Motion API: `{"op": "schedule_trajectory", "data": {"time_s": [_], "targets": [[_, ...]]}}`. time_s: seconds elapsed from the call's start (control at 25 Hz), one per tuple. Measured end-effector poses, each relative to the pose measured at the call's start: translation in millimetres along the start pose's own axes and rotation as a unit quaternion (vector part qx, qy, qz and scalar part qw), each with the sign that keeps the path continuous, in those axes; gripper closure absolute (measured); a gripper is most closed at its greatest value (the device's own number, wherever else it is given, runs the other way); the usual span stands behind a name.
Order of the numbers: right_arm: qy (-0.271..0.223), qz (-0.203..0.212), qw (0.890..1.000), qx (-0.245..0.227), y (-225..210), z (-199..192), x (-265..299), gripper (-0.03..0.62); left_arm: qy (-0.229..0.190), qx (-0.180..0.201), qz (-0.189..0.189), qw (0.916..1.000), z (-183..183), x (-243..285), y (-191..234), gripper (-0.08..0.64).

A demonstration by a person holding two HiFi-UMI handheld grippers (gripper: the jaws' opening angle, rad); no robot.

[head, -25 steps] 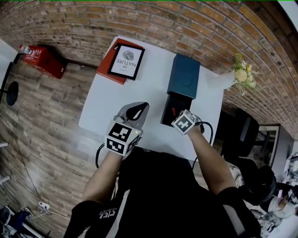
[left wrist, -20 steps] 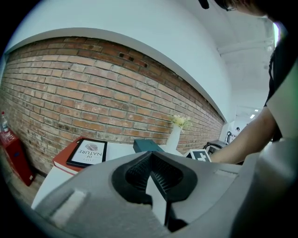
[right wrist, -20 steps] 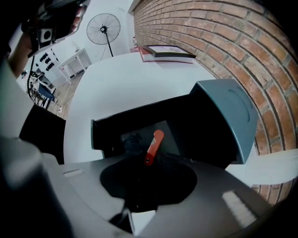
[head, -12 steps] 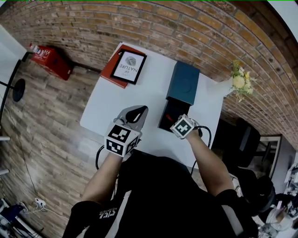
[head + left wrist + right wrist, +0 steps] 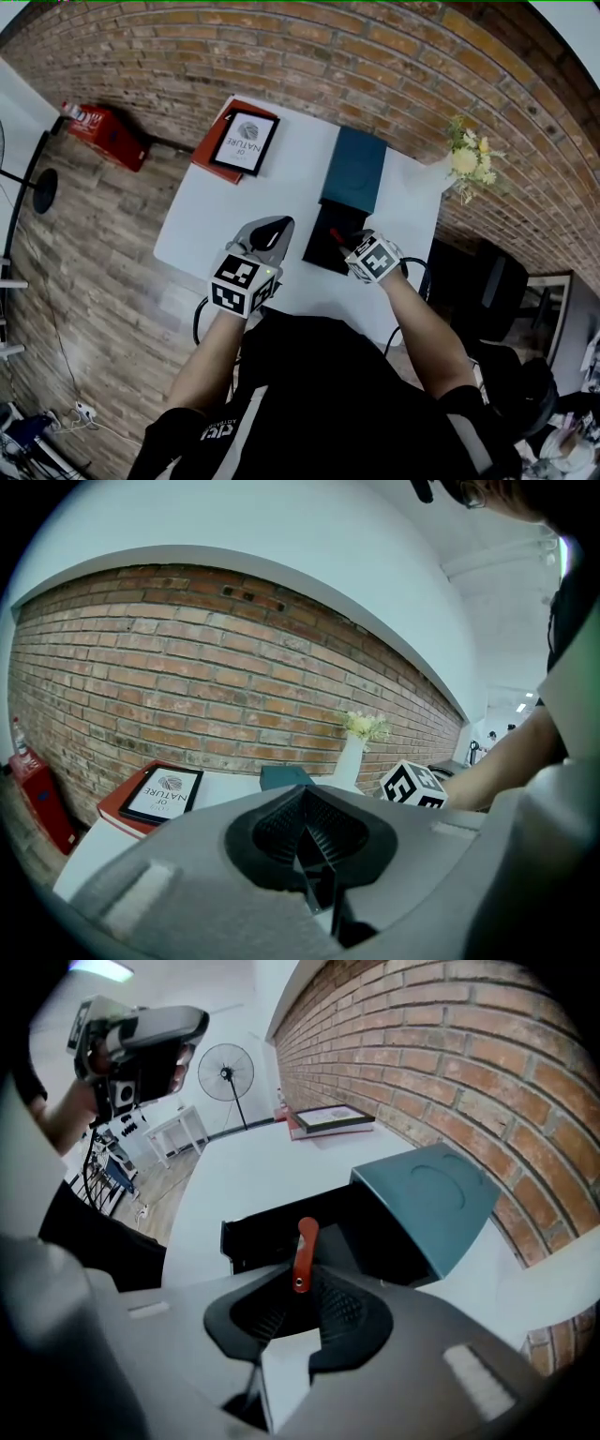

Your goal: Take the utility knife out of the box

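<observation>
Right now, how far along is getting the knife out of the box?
Done: the box stands open, its black tray showing. In hand: the right gripper has just been closing its jaws and now pinches the red knife, holding it over the tray. Left to do: carry the knife clear of the box, probably onto the table. The left gripper is shut and empty.
</observation>
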State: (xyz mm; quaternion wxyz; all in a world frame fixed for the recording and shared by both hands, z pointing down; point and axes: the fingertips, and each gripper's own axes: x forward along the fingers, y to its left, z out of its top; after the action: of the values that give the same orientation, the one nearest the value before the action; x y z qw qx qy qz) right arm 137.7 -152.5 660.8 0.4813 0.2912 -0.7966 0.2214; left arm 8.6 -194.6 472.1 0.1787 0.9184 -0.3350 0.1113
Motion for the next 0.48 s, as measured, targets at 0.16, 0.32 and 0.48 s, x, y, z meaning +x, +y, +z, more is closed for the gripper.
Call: {"op": "schedule_trajectory", "data": {"time_s": [0.16, 0.32, 0.48], "targets": [[-0.041, -0.001, 0.999, 0.018, -8, 5, -26, 0.531, 0.001, 0.006, -0.002, 1.0000, 4, 7, -13, 0.553], [-0.075, -0.012, 0.997, 0.028, -16, 9, -48, 0.531, 0.002, 0.011, -0.006, 0.9999, 7, 12, -23, 0.552], [-0.103, -0.018, 0.994, 0.036, -23, 12, -67, 0.531, 0.004, 0.017, -0.007, 0.9998, 11, 17, -29, 0.552]]}}
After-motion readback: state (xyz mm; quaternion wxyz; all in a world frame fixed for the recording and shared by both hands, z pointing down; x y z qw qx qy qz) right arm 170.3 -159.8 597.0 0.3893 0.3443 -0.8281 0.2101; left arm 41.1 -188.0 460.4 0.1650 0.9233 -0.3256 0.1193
